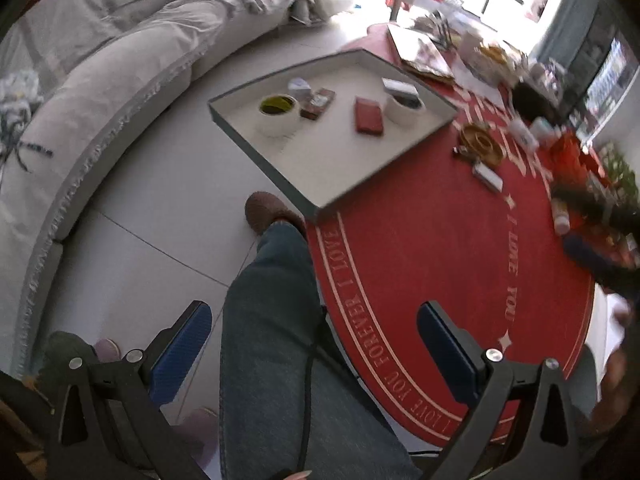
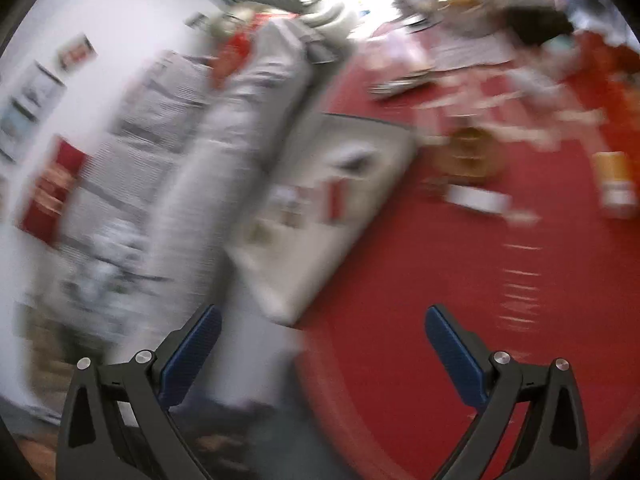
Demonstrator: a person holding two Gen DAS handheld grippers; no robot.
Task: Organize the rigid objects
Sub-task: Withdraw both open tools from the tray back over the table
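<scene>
A shallow white tray (image 1: 352, 176) with a dark rim sits on the edge of a round red table (image 1: 440, 264). In it are a white cup with green liquid (image 1: 278, 114), a second white cup (image 1: 405, 107), a red box (image 1: 369, 116), a brown box (image 1: 318, 103) and two small pale boxes. My left gripper (image 1: 314, 312) is open and empty, held above the person's knee, well short of the tray. My right gripper (image 2: 322, 316) is open and empty; its view is motion-blurred, with the tray (image 2: 320, 248) ahead.
On the table beyond the tray lie a wooden round dish (image 1: 482, 142), a small white box (image 1: 488, 176), bottles and clutter at the right. A grey sofa (image 1: 120, 80) curves along the left. The person's jeans leg (image 1: 272, 340) and brown slipper (image 1: 266, 210) are below.
</scene>
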